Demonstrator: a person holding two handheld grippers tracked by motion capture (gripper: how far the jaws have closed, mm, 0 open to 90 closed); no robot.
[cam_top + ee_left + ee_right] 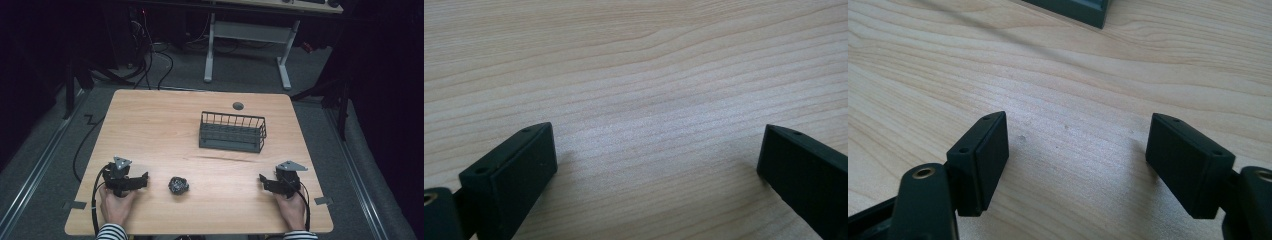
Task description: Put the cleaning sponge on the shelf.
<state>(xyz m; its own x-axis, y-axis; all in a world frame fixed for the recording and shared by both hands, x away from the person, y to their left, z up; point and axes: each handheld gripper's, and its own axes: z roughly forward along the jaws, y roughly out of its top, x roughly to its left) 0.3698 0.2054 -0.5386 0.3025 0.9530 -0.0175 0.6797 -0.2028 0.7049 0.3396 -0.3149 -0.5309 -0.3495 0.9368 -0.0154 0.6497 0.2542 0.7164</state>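
A small dark crumpled object (178,185) lies on the wooden table (165,125) near the front edge, between my two grippers. My left gripper (142,181) rests on the table to the left of it, jaws pointing right. In the left gripper view that gripper (656,139) is wide open over bare wood. My right gripper (264,181) rests at the front right, jaws pointing left. In the right gripper view it (1078,125) is also open and holds nothing. A dark wire basket (232,132) stands behind the middle of the table; its corner (1073,7) shows at the top of that view.
A grey round grommet (238,106) sits in the tabletop behind the basket. A person's hands with striped sleeves hold the grippers at the front edge. Cables and a white desk frame (247,35) stand on the floor beyond the table.
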